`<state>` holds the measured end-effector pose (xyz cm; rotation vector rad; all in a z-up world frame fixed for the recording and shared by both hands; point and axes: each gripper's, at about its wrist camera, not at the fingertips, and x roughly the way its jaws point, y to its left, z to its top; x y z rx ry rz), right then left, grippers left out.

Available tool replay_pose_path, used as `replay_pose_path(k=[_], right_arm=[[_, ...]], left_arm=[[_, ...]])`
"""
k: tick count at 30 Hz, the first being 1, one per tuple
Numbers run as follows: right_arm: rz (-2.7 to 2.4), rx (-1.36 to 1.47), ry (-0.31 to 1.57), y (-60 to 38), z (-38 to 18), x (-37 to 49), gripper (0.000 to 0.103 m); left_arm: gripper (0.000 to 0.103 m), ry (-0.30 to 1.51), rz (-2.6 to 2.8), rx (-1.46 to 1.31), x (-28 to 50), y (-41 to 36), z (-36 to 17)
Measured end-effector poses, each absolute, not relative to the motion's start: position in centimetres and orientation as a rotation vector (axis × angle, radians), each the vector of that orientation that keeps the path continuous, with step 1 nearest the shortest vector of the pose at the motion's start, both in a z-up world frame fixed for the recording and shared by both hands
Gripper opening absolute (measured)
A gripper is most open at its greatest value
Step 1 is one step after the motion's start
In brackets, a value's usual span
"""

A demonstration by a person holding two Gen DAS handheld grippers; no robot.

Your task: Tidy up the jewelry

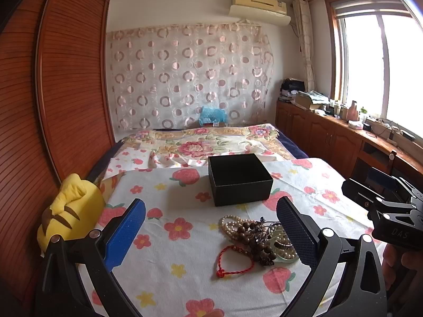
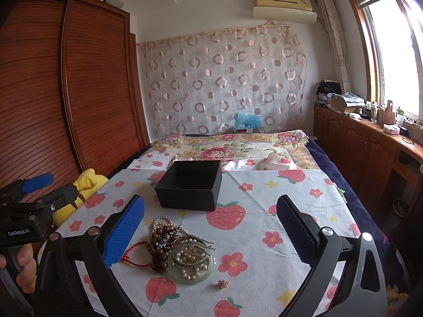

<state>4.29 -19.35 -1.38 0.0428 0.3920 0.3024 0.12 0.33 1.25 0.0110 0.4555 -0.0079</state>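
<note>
Bedroom, bed w/ floral sheet [image 2: 264, 198] as work surface. Item 1: black box [image 2: 190, 185], lid off, empty, at 12 o'clock. Item 2: jewelry pile [image 2: 174, 248], tangled beads, pearls, red cord, green bangle, at 6 o'clock of box, near it. Item 3: small gold piece [image 2: 223, 283], loose, 4 o'clock of pile. Left tool [image 1: 211, 227] and right tool [image 2: 208, 227]: both spread wide, holding nothing. Advice: pinch one strand at pile's edge, lift slowly so tangles don't drag the rest.
</note>
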Motion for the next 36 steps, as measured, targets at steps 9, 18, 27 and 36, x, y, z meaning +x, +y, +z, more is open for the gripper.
replay_pose_path(k=[9, 18, 27, 36], right_arm=[[0.306, 0.047, 0.395, -19.4, -1.4, 4.3, 0.101], [0.307, 0.048, 0.396, -19.4, -1.5, 4.2, 0.101], [0.307, 0.049, 0.396, -19.5, -1.4, 4.2, 0.101], [0.306, 0.05, 0.399, -19.6, -1.2, 4.2, 0.101]], left_arm=[[0.096, 0.449, -0.007, 0.01, -0.3, -0.3, 2.3], [0.096, 0.448, -0.007, 0.011, -0.3, -0.4, 2.3], [0.096, 0.448, -0.007, 0.011, -0.4, -0.4, 2.3], [0.096, 0.459, -0.01, 0.01, -1.1, -1.5, 2.9]])
